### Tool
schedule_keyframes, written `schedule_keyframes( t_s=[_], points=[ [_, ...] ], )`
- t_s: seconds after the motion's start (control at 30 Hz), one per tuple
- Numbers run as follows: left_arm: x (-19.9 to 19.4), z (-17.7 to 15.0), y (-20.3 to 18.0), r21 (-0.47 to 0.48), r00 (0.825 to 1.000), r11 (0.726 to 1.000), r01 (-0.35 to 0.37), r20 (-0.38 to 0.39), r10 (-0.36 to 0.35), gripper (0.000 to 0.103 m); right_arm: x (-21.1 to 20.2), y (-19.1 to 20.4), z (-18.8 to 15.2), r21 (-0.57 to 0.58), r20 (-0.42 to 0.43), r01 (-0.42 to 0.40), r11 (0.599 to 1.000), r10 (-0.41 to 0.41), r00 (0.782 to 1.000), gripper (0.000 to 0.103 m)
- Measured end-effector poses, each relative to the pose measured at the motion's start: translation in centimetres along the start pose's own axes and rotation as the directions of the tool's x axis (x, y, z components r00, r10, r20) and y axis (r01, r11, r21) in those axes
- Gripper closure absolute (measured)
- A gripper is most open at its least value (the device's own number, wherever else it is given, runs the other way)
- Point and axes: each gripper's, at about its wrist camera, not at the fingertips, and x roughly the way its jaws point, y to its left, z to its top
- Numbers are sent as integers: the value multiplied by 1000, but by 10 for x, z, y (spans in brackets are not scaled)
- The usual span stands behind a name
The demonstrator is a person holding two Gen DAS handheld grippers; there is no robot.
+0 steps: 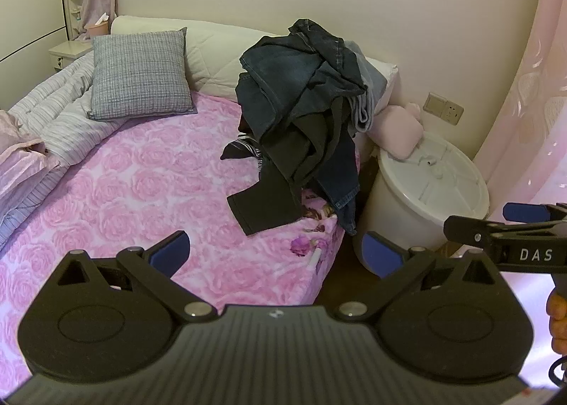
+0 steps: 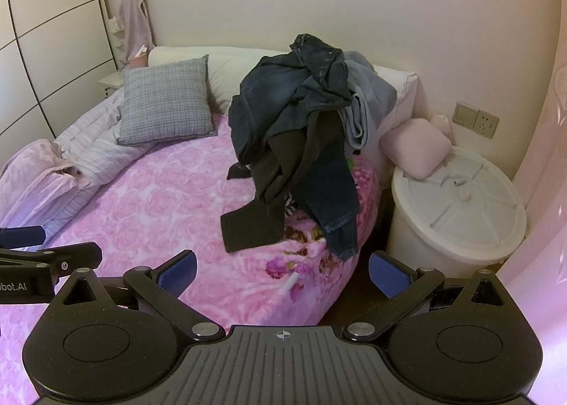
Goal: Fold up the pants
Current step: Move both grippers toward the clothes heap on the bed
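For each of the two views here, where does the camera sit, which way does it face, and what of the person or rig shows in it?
Left wrist: sits on the left gripper, facing across the pink bed to the pile of pants; its open fingers, the right gripper and a hand show at right.
Right wrist: sits on the right gripper, facing the same pile of pants; its open fingers and the left gripper show at left.
Shared: bed, pants, grey pillow, white bin.

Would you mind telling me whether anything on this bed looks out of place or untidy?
Yes: a tall heap of dark denim and black pants sits unfolded at the pink rose-patterned bedspread's corner, one jeans leg hanging over the edge.
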Motion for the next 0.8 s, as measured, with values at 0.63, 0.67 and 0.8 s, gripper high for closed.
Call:
schedule_keyframes(
  t_s=[0.63,0.67,0.8],
  points=[
    [-1,7,24,-22,1000,1000,-2,18,3,1,7,13,8,1,4,16,1000,-16,1000,2],
    [0,7,26,-23,1000,1000,-2,19,2,1,7,15,8,1,5,17,1000,-17,1000,2],
    [1,10,31,-22,1000,1000,1,20,0,1,10,19,11,1,4,21,1000,-21,1000,2]
  ],
)
